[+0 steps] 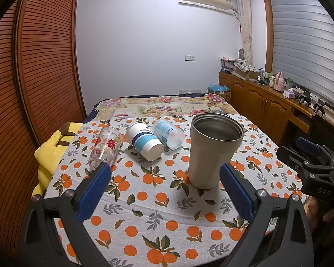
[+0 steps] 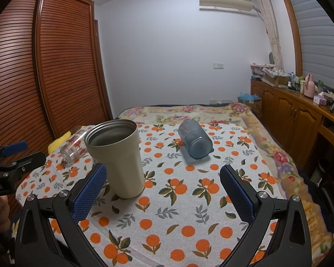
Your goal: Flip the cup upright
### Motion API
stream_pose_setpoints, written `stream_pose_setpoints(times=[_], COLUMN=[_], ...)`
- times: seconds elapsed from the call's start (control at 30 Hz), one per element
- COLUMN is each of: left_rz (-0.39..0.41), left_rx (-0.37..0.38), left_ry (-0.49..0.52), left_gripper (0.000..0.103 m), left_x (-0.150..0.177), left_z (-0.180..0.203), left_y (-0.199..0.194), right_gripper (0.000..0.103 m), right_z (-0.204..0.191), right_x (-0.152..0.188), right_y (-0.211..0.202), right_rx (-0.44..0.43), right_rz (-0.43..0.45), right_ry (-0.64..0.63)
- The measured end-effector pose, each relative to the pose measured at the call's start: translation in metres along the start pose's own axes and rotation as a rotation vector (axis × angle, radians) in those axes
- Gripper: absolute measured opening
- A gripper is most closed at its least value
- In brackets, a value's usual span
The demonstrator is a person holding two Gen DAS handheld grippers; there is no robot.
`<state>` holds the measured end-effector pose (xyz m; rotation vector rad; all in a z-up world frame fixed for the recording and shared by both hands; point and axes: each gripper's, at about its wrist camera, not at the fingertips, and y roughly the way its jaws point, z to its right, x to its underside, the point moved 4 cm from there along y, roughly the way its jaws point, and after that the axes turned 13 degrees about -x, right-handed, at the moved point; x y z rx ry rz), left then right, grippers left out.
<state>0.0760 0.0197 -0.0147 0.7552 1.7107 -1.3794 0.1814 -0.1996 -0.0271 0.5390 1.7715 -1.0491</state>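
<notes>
A beige metal tumbler (image 1: 211, 151) stands upright on the orange-print cloth; it also shows in the right wrist view (image 2: 120, 158). A white paper cup with blue bands (image 1: 144, 141), a clear plastic cup with a blue label (image 1: 168, 134) and a glass with red flowers (image 1: 104, 148) lie on their sides behind it. A blue translucent cup (image 2: 196, 141) lies on its side farther right. My left gripper (image 1: 165, 178) is open and empty, just short of the tumbler. My right gripper (image 2: 162, 180) is open and empty, the tumbler by its left finger.
The cloth-covered table (image 1: 158, 218) stands before a bed with a floral blanket (image 2: 189, 113). A yellow plush (image 1: 49, 151) lies at the table's left edge. A louvred wardrobe (image 1: 40, 66) is on the left and wooden cabinets (image 2: 296, 120) on the right.
</notes>
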Motion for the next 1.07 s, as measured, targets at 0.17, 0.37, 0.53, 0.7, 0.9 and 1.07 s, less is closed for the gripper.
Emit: stream_pose_setpoints(times=[0.17, 0.37, 0.53, 0.7, 0.9, 1.07], left_rz=[0.0, 0.004, 0.009, 0.014, 0.016, 0.016], left_rx=[0.0, 0.003, 0.003, 0.004, 0.006, 0.005], left_ry=[0.0, 0.002, 0.003, 0.001, 0.002, 0.001], left_gripper=[0.099, 0.099, 0.099, 0.099, 0.099, 0.099], left_x=[0.0, -0.001, -0.0007, -0.0018, -0.0023, -0.0021], left_z=[0.0001, 0.0008, 0.0014, 0.0015, 0.0021, 0.0021], left_y=[-0.0001, -0.0009, -0.0032, -0.0067, -0.008, -0.0081], right_gripper=[0.103, 0.103, 0.103, 0.103, 0.103, 0.103], right_z=[0.0001, -0.0003, -0.0004, -0.0007, -0.0006, -0.0006], right_x=[-0.0001, 0.0004, 0.0006, 0.0011, 0.0014, 0.0013], right_y=[0.0001, 0.0, -0.0003, -0.0004, -0.0004, -0.0003], right_rx=[0.0, 0.0, 0.0, 0.0, 0.0, 0.001], right_rz=[0.0, 0.0, 0.0, 0.0, -0.002, -0.001], right_ry=[0.001, 0.001, 0.002, 0.002, 0.002, 0.002])
